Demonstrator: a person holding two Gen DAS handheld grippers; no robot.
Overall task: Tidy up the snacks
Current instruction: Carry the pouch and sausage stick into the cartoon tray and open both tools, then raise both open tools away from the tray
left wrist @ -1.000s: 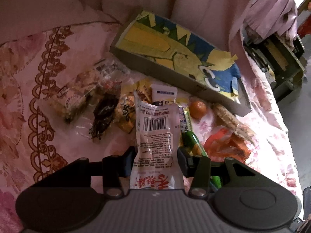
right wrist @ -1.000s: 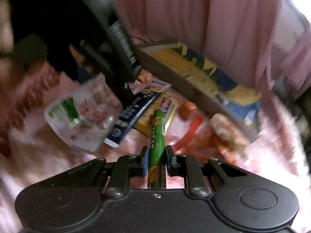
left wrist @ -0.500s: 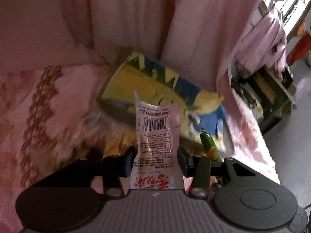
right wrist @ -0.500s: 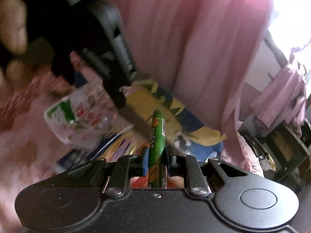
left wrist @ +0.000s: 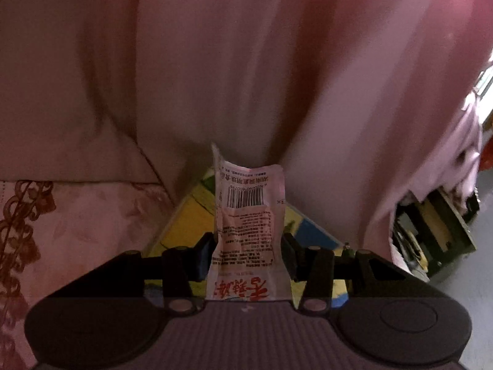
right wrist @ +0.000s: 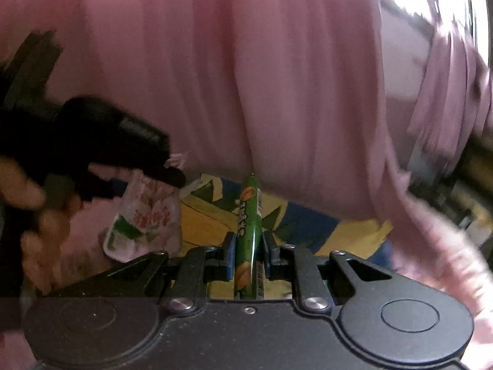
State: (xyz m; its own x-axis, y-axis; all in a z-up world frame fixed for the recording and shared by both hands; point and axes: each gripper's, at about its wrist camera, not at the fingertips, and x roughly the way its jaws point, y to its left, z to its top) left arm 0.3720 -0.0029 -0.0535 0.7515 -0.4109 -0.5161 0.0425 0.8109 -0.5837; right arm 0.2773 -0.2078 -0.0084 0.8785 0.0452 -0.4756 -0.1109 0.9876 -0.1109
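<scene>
My left gripper [left wrist: 248, 248] is shut on a pink-white snack packet [left wrist: 248, 215] with a barcode and red lettering, held upright above the yellow-and-blue cartoon box [left wrist: 191, 222]. My right gripper [right wrist: 249, 248] is shut on a green sausage stick [right wrist: 249, 231] that points up over the same box [right wrist: 308, 225]. In the right wrist view the left gripper [right wrist: 123, 154] and its packet [right wrist: 144, 215] hang at the left above the box's end. The other snacks are out of view.
A pink curtain [left wrist: 246, 61] fills the background close behind the box. Pink patterned bedding [left wrist: 77, 215] lies at the left. A dark shelf unit [left wrist: 431, 234] stands at the right beyond the bed edge.
Both grippers have lifted off the snack pile and swung up and forward over the cartoon box toward the curtain, each still holding its snack. The pile has dropped out of view.
</scene>
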